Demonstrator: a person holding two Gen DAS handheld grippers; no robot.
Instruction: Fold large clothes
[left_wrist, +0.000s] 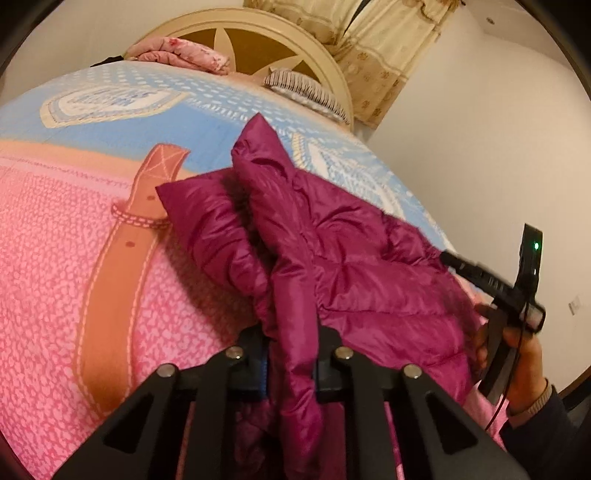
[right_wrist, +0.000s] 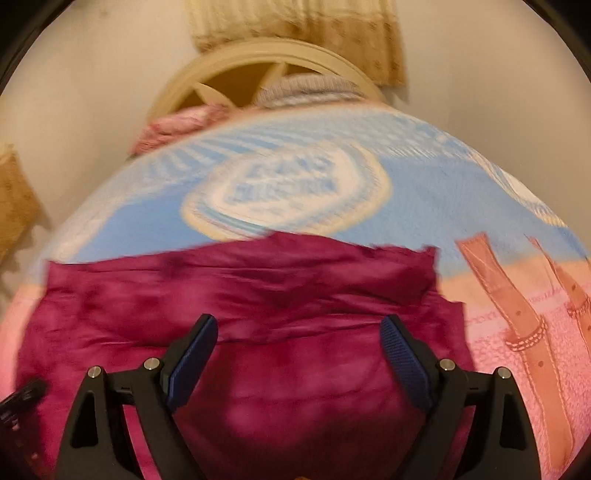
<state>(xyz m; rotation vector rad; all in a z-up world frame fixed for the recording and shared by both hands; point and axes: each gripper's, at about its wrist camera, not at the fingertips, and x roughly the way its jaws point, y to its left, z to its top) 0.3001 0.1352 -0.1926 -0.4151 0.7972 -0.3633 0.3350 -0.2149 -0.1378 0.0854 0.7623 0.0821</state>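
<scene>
We see a magenta puffer jacket (left_wrist: 332, 258) lying on the near right part of a bed (left_wrist: 55, 258) whose cover is pink near us and blue farther off. From the left wrist view, the left gripper (left_wrist: 291, 354) is clamped on a raised fold of the jacket: the fabric fills the narrow gap between its fingers and hides the pads almost wholly, so we make out only a sliver of blue on the left one. Which part of the jacket this fold is, we cannot tell. At the right edge the right gripper (left_wrist: 491, 280) shows blurred, with the hand (left_wrist: 517, 350) and a dark sleeve (left_wrist: 546, 413) cut off by the frame.

The right wrist view is smeared throughout. There the right gripper (right_wrist: 299, 354) stands wide apart over the jacket (right_wrist: 258, 295), nothing between its blue pads (right_wrist: 195, 354). Far off, a cream headboard (left_wrist: 258, 22), a pink quilt (left_wrist: 177, 55) and a striped pillow (left_wrist: 303, 90) show partly.
</scene>
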